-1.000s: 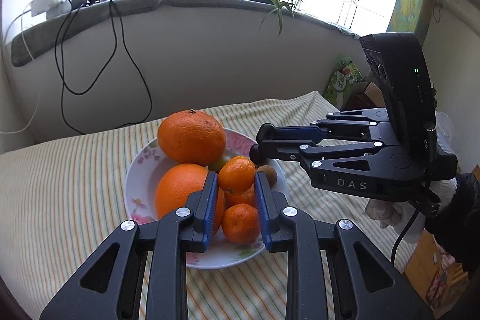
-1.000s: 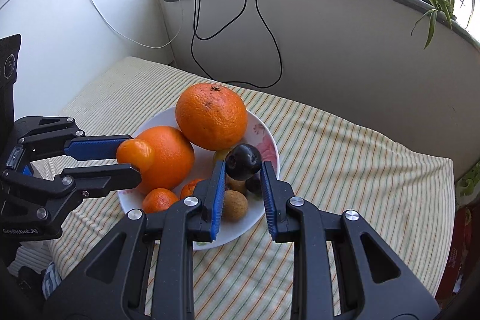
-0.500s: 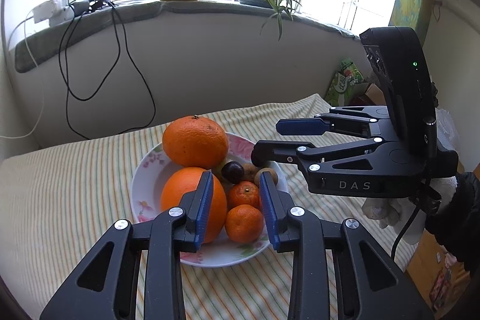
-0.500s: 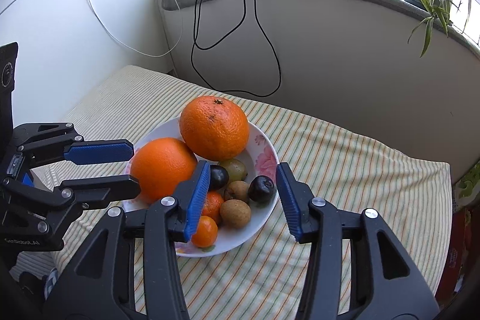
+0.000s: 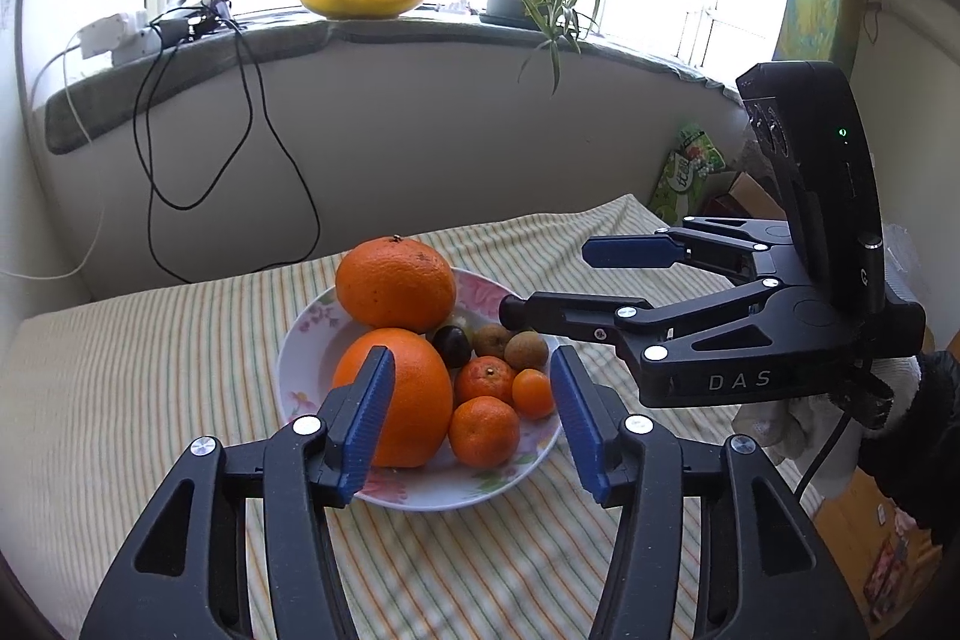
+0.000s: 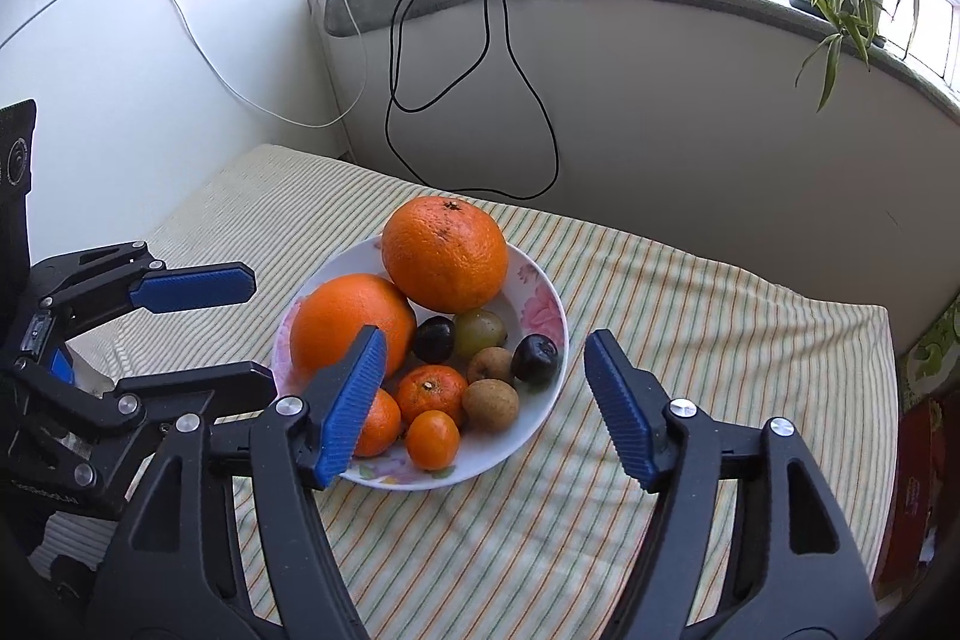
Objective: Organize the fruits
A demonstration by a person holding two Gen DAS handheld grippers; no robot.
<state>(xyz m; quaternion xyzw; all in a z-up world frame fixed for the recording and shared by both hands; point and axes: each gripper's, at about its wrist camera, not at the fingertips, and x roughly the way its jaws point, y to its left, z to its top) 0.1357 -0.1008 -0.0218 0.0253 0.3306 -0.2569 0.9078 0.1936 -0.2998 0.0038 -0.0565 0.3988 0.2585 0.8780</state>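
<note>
Fruits (image 6: 444, 253) round, dimpled, heaped in glossy floral plate (image 6: 540, 292), left gripper (image 5: 471, 424), right gripper (image 6: 480, 400) both spread, empty

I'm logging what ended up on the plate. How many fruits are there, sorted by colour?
Large orange: 2, one at the back and one at the front left
Small orange: 3, such as
Dark purple: 2, such as
Brown: 2, such as
Green: 1
Total: 10, all on the floral plate
</note>
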